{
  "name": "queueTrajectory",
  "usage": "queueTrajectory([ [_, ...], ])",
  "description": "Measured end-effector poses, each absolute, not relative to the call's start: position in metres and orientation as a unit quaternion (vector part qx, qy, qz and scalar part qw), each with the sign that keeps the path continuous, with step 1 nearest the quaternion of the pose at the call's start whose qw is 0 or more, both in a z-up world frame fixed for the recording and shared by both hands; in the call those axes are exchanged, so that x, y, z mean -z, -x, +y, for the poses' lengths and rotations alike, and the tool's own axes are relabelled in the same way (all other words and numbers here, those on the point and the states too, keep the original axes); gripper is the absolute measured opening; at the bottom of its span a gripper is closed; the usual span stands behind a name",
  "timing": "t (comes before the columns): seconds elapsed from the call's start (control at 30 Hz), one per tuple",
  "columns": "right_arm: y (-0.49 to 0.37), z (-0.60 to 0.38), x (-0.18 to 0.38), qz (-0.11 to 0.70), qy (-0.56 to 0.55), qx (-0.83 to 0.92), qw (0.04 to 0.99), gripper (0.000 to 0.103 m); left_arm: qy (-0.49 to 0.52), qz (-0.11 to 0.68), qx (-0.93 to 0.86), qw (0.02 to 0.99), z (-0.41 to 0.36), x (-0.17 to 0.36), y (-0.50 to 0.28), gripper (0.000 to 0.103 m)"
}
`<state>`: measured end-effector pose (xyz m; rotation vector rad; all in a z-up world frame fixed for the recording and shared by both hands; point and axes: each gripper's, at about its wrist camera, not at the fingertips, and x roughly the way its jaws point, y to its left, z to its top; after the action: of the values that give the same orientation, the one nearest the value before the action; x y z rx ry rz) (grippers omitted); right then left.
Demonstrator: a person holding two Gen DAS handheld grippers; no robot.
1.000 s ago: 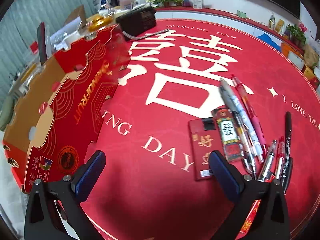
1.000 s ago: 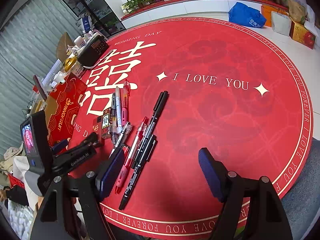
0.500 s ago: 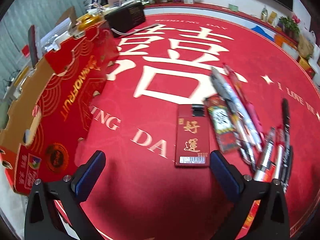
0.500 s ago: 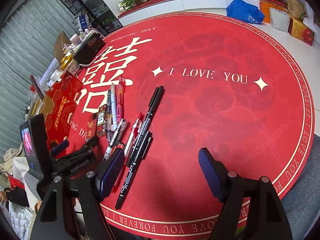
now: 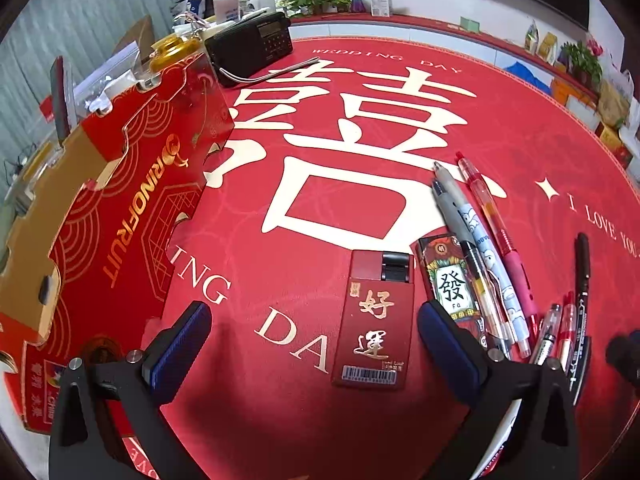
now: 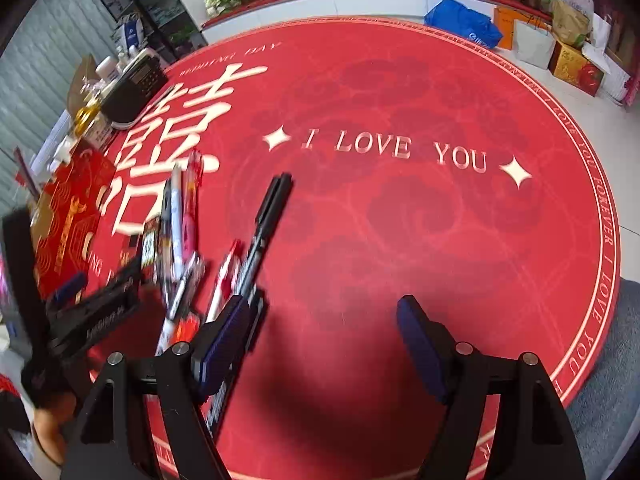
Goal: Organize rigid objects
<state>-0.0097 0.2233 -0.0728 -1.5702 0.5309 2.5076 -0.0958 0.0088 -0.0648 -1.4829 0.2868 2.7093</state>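
Observation:
A flat red lighter with gold characters [image 5: 375, 318] lies on the red round mat, between my left gripper's open jaws. My left gripper [image 5: 314, 334] is open and empty, low over it. A second lighter with a green character [image 5: 450, 278] lies just right of it, then several pens [image 5: 478, 240] and a black marker [image 5: 581, 280]. A red cardboard box [image 5: 120, 208] stands open at the left. My right gripper [image 6: 320, 336] is open and empty; its left finger hangs over the black marker [image 6: 266, 232] and the pens [image 6: 176, 216].
A black radio [image 5: 252, 40] and a gold-lidded jar [image 5: 172, 50] stand behind the box. The mat's edge [image 6: 600, 240] runs at the right. Bags and boxes [image 6: 572, 64] sit on the floor beyond. My left gripper shows at the left of the right wrist view [image 6: 96, 312].
My left gripper has moved right and down, so the red lighter now lies between its jaws. My right gripper has dropped closer to the marker and pens.

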Motion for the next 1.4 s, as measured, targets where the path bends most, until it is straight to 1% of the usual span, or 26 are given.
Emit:
queueTrajectory([
  [0.07,0.019,0.221,0.074,0.176,0.519,-0.834,0.072,0.077,0.466,0.093,-0.879,0.019,0.009,0.065,0.092,0.103],
  [0.2,0.042,0.204,0.076,0.139,0.516,-0.842,0.072,0.077,0.457,0.094,-0.884,0.015,0.01,0.066,0.089,0.103],
  [0.27,0.048,0.198,0.076,0.117,0.512,-0.847,0.078,0.067,0.457,0.088,-0.885,0.018,0.008,0.066,0.089,0.103],
  [0.3,0.052,0.193,0.077,0.092,0.513,-0.849,0.084,0.06,0.458,0.084,-0.885,0.019,0.007,0.066,0.09,0.103],
  [0.33,0.054,0.19,0.078,0.072,0.512,-0.852,0.085,0.051,0.459,0.079,-0.885,0.02,0.006,0.067,0.09,0.103],
  [0.37,0.055,0.188,0.078,0.056,0.512,-0.853,0.086,0.044,0.461,0.075,-0.884,0.021,0.005,0.067,0.09,0.103],
  [0.4,0.056,0.187,0.077,0.038,0.51,-0.855,0.08,0.028,0.462,0.072,-0.883,0.021,0.005,0.067,0.091,0.103],
  [0.43,0.056,0.189,0.077,0.037,0.512,-0.855,0.071,0.021,0.464,0.069,-0.883,0.021,0.004,0.067,0.091,0.103],
  [0.5,0.057,0.202,0.077,0.02,0.515,-0.854,0.07,0.017,0.464,0.067,-0.883,0.02,0.004,0.067,0.09,0.103],
  [0.57,0.059,0.217,0.077,-0.003,0.51,-0.856,0.086,0.016,0.465,0.062,-0.883,0.02,0.003,0.068,0.09,0.103],
  [0.6,0.061,0.232,0.077,-0.006,0.511,-0.857,0.074,0.016,0.465,0.061,-0.883,0.021,0.003,0.068,0.09,0.103],
  [0.77,0.062,0.263,0.074,0.031,0.526,-0.848,0.049,0.016,0.463,0.066,-0.884,0.012,0.006,0.067,0.089,0.103],
  [0.9,0.055,0.247,0.075,-0.02,0.509,-0.858,0.061,0.016,0.457,0.076,-0.886,0.01,0.01,0.067,0.088,0.103],
  [0.97,0.056,0.242,0.076,-0.033,0.506,-0.859,0.068,0.016,0.458,0.068,-0.886,0.015,0.007,0.067,0.089,0.103],
  [1.13,0.056,0.247,0.076,-0.017,0.507,-0.86,0.063,0.016,0.478,0.016,-0.877,0.034,-0.006,0.071,0.096,0.103],
  [1.4,0.058,0.252,0.076,0.0,0.512,-0.858,0.049,0.016,0.463,0.042,-0.883,0.058,0.001,0.071,0.096,0.103],
])
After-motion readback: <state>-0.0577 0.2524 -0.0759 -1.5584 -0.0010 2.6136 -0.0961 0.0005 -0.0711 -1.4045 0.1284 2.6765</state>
